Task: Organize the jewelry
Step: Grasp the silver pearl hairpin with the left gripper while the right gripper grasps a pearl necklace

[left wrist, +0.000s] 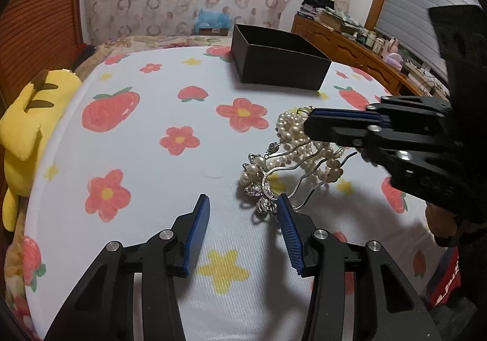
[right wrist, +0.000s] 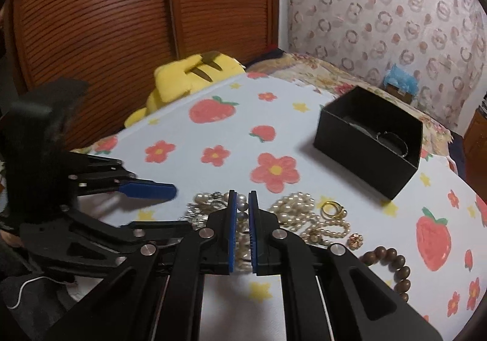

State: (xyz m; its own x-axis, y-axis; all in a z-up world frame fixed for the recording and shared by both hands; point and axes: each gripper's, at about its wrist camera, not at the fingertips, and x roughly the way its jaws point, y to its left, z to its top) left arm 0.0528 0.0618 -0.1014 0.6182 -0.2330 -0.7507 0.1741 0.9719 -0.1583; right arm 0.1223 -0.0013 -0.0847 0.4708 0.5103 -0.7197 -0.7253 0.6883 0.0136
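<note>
The right gripper [right wrist: 242, 201] is pinched nearly shut on a pearl strand [right wrist: 242, 207], which runs down between its pads; whether the strand has left the cloth [left wrist: 137, 140] is hard to tell. The left gripper [left wrist: 243, 210] stands half open and empty, a silver hairpin [left wrist: 268, 188] just beyond its right finger. The step looks like carrying pearls to the box [right wrist: 369, 140], well ahead of the fingers. Next: lift clear of the tangle.
</note>
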